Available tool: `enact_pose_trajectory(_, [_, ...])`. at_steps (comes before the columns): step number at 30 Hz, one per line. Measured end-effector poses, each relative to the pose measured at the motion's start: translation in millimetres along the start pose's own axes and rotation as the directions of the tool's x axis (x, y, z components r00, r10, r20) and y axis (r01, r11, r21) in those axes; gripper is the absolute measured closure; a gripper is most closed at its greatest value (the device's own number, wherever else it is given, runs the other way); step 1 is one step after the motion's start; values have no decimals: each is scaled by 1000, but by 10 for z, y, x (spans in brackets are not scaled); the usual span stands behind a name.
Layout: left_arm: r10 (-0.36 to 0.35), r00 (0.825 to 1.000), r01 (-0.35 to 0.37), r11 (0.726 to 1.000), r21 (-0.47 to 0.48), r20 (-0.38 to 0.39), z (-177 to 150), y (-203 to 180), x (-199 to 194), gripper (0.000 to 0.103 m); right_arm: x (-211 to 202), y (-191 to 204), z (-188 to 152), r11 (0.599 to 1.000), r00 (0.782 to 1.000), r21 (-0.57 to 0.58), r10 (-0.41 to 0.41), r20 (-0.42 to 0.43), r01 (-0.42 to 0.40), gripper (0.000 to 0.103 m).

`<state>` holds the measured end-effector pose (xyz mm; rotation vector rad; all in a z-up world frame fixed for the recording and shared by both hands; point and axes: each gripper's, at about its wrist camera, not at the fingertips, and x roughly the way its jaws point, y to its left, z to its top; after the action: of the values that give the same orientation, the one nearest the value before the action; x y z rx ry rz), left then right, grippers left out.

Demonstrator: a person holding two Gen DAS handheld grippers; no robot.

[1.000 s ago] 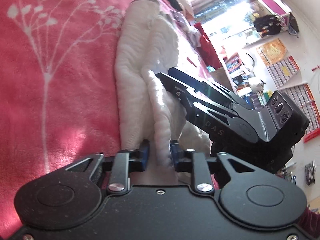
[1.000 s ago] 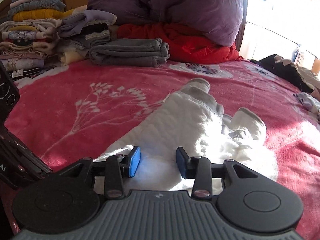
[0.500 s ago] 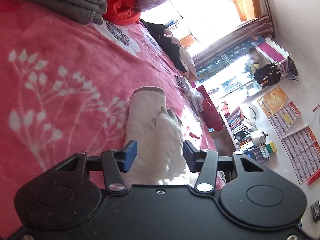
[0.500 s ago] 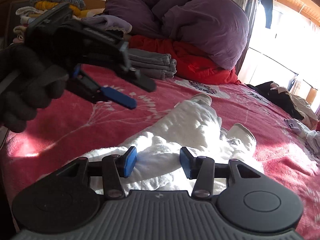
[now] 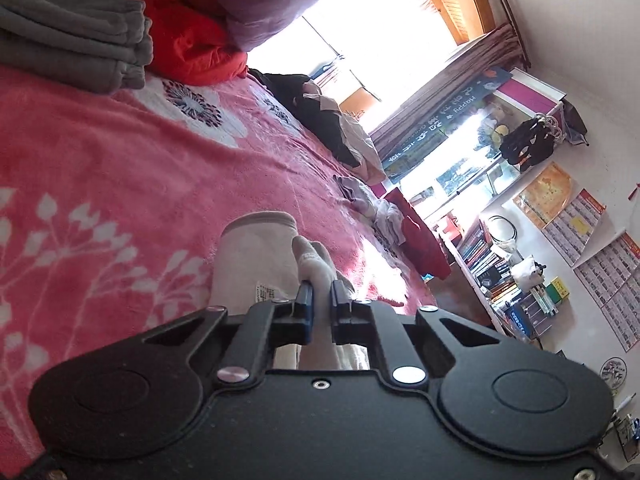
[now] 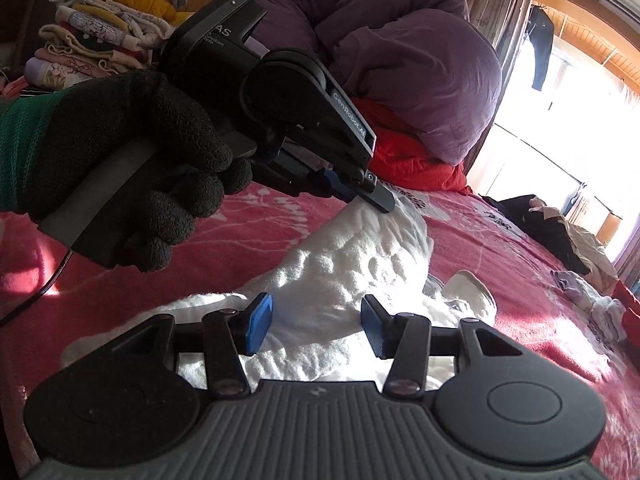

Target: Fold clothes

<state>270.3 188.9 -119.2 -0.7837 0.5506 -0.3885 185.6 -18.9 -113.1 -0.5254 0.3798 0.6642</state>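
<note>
My left gripper [image 5: 320, 300] is pinched together on a raised fold of the white garment [image 6: 352, 264], which lies across the pink blanket [image 5: 120, 168]. Through the right camera I see that same gripper [image 6: 360, 192], held in a black-gloved hand [image 6: 136, 168], biting the cloth at its far end, close to a cuff. My right gripper [image 6: 316, 322] hangs just above the near part of the garment with its blue pads [image 6: 258, 320] spread apart and nothing between them; the cloth lies below and ahead of them. Folded grey clothes [image 5: 72, 44], a red heap [image 6: 412, 156] and a purple duvet [image 6: 408, 52] sit well beyond the garment.
</note>
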Motion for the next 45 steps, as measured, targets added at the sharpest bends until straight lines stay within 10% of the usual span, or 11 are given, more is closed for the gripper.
enact_pose_trajectory(11, [249, 960, -214, 949, 233, -130, -182, -44, 626, 97, 281, -101, -7, 990, 989, 115, 94, -115, -81, 45])
enact_pose_trajectory(21, [193, 974, -159, 955, 250, -115, -110, -136, 349, 74, -47, -241, 89, 973, 991, 200, 127, -40, -116, 43])
enact_pose_trajectory(32, [82, 996, -91, 946, 310, 43, -24, -401, 114, 73, 31, -525, 16, 970, 992, 210, 127, -5, -123, 46])
enact_pose_trajectory(45, [239, 967, -150, 822, 550, -93, -332, -481, 653, 73, 53, -288, -198, 976, 981, 104, 188, 38, -191, 43])
